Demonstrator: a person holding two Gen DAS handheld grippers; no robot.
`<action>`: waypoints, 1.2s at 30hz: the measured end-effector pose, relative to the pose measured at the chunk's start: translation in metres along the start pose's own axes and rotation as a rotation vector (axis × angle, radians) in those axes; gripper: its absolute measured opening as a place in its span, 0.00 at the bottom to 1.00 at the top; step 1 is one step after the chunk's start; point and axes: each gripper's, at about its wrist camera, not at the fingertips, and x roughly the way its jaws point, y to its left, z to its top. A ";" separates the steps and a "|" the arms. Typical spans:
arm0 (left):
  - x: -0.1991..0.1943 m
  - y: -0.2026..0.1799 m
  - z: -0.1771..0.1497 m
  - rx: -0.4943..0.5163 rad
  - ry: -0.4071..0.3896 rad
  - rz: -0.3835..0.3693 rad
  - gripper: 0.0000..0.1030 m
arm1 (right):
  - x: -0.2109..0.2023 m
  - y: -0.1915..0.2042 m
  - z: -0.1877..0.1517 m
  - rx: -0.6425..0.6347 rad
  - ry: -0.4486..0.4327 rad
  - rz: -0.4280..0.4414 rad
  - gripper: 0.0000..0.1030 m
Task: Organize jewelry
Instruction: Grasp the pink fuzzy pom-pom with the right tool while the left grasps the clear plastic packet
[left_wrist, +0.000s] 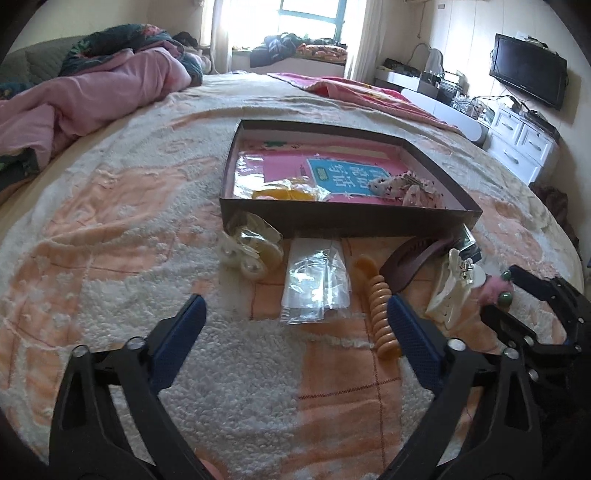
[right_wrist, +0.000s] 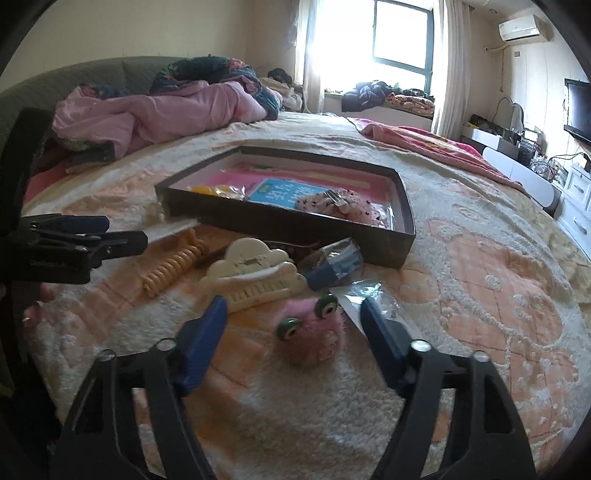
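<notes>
Jewelry and hair pieces lie on the bed blanket in front of a shallow dark box (left_wrist: 343, 221) (right_wrist: 295, 229). My left gripper (left_wrist: 295, 308) (right_wrist: 125, 229) is open, low over the blanket, with a clear plastic bag (left_wrist: 314, 291) just ahead between its fingertips and an orange spiral clip (left_wrist: 382, 306) (right_wrist: 173, 266) beside its right finger. My right gripper (right_wrist: 293, 308) (left_wrist: 500, 291) is open around a pink fuzzy piece with green beads (right_wrist: 310, 339) (left_wrist: 495, 288); its pads stand clear of it on both sides. A cream cloud-shaped claw clip (right_wrist: 255, 273) (left_wrist: 450, 295) lies just beyond.
The box holds a pink booklet (left_wrist: 340, 173), a yellow bagged item (left_wrist: 284, 192) and a pink speckled hair piece (left_wrist: 406, 188). Near its front wall lie bagged pearly clips (left_wrist: 251, 251), a mauve clip (left_wrist: 410, 258) and a small blue box (right_wrist: 332, 264). A pink quilt (left_wrist: 92, 99) is heaped far left.
</notes>
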 end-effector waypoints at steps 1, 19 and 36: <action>0.002 0.000 0.000 0.001 0.005 -0.004 0.76 | 0.003 -0.001 0.000 0.000 0.005 -0.002 0.59; 0.020 -0.008 0.006 0.022 0.053 -0.051 0.32 | 0.005 0.000 0.003 0.011 0.012 0.073 0.27; -0.018 -0.020 0.013 0.041 -0.031 -0.067 0.31 | -0.019 -0.005 0.016 0.035 -0.044 0.101 0.27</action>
